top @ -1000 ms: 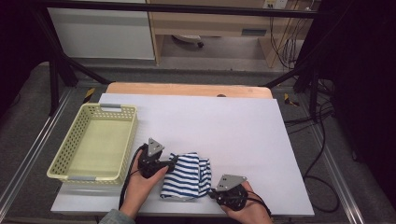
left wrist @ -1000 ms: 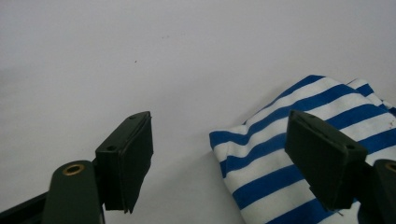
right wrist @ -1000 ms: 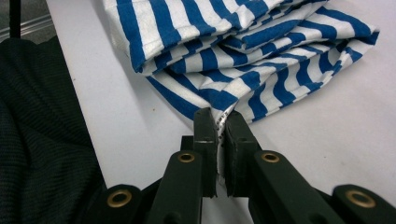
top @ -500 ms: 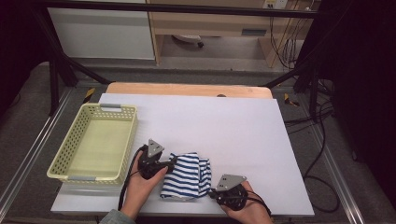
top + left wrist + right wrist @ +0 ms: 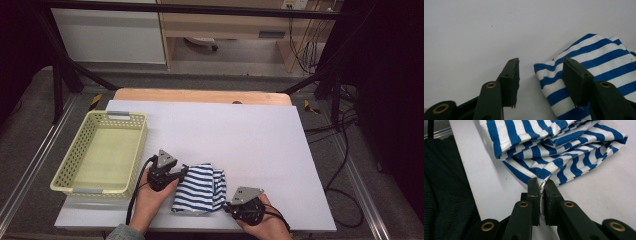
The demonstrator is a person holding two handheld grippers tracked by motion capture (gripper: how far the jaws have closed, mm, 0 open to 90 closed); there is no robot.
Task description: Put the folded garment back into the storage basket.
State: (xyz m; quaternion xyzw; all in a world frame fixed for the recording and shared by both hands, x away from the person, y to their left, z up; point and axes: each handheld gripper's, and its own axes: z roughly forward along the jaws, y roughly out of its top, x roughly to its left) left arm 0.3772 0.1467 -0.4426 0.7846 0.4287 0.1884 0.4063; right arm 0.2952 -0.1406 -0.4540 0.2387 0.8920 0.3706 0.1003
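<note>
White table top (image 5: pixel 250 135) fills the middle of the high view, wooden edge strip along its far side, grey floor and dark frame legs around it, cables at the right edge of the frame.

Yellow perforated basket (image 5: pixel 70 162) sits at the left of the table, nothing visible inside it.

Blue-and-white striped cloth (image 5: pixel 200 187), folded into a loose bundle, lies on the table at lower centre of the high view, near the front edge, just right of the basket and apart from it.

Left gripper (image 5: pixel 181 173) is held at the cloth's left edge, lower centre-left of the frame, hand (image 5: pixel 150 197) wrapped around its body, cable trailing down toward the bottom edge. In the left gripper view its jaws stand well apart: one jaw over bare table at lower centre, the other over the striped cloth (image 5: pixel 599 65) at lower right. Cloth corner sits in the gap; nothing is pinched.

Right gripper (image 5: pixel 226 206) is at the cloth's lower right corner, bottom centre-right of the high view, with the right hand (image 5: pixel 265 225) under it. In the right gripper view the jaws are nearly together, clamped on a thin edge of the cloth (image 5: pixel 554 147), which spreads across the upper frame. Dark fabric (image 5: pixel 446 195) covers the left of that view, off the table edge.
</note>
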